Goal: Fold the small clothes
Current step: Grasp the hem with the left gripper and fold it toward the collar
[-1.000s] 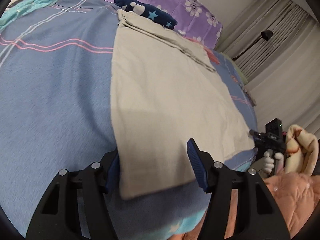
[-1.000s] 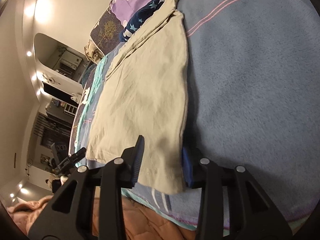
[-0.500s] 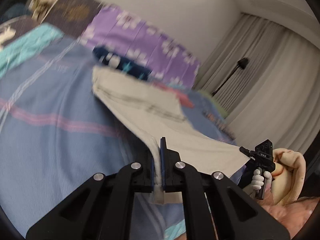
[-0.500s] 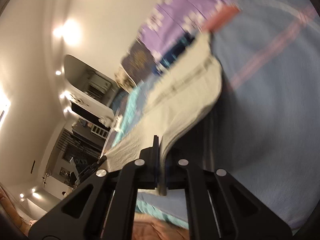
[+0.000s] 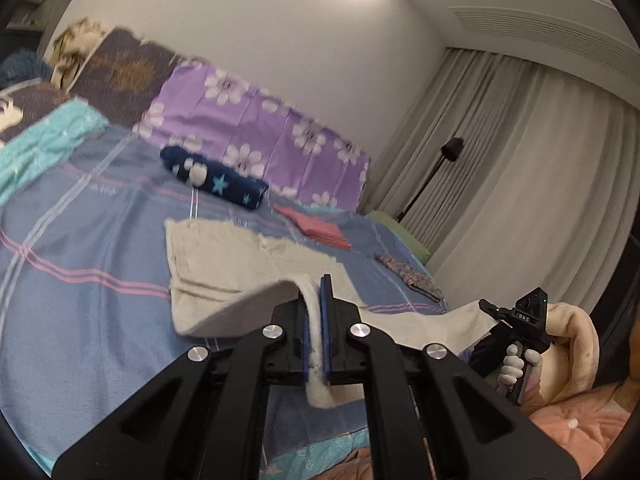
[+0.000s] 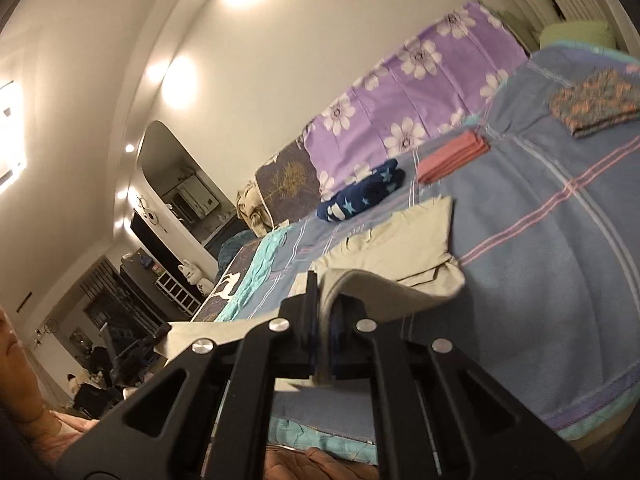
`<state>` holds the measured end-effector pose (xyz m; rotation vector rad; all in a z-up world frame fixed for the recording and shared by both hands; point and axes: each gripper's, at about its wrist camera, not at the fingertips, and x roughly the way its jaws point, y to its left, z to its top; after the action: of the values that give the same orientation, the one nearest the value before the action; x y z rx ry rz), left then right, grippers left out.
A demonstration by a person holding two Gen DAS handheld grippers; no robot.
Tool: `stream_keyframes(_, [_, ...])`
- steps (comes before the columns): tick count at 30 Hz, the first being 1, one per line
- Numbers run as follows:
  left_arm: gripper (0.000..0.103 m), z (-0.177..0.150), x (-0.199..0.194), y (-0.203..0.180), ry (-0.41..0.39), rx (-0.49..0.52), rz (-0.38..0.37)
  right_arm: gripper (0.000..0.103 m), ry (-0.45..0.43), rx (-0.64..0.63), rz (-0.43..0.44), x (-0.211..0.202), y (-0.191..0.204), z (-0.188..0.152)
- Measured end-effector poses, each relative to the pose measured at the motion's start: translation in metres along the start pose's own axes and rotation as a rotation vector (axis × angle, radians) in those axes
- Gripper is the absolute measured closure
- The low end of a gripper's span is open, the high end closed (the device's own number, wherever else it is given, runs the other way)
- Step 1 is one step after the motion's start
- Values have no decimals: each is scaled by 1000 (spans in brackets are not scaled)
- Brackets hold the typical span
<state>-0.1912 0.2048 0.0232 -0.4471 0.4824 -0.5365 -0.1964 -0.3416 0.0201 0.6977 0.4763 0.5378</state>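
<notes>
While pinched by both grippers (near hem lifted), beige garment (image 5: 224, 256) over bed (image 5: 80, 320).

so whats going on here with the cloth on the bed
A person is folding a beige garment on a blue bed cover, with a handheld gripper in each hand. The left gripper and the right gripper are each shut on a near corner of it, and that near edge is raised off the bed while the far end lies flat. A navy star-print piece and a pink one lie folded near the pillows.
</notes>
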Motion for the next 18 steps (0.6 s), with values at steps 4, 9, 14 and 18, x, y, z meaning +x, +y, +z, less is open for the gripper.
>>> stream_keyframes(4, [99,6,32,12,50,-12,63,98,28,55,-13,30,-23,6])
stream_keyframes(9, [99,40,54,17,26,14,89,98,15,79,-8,64,-40,32])
stream_keyframes(14, [99,85,94,26,15,56,144,98,25,64,-8,116,-49,79])
stream_keyframes(18, [99,122,142,52,41,53,193,98,49,50,-39,176,-59,123])
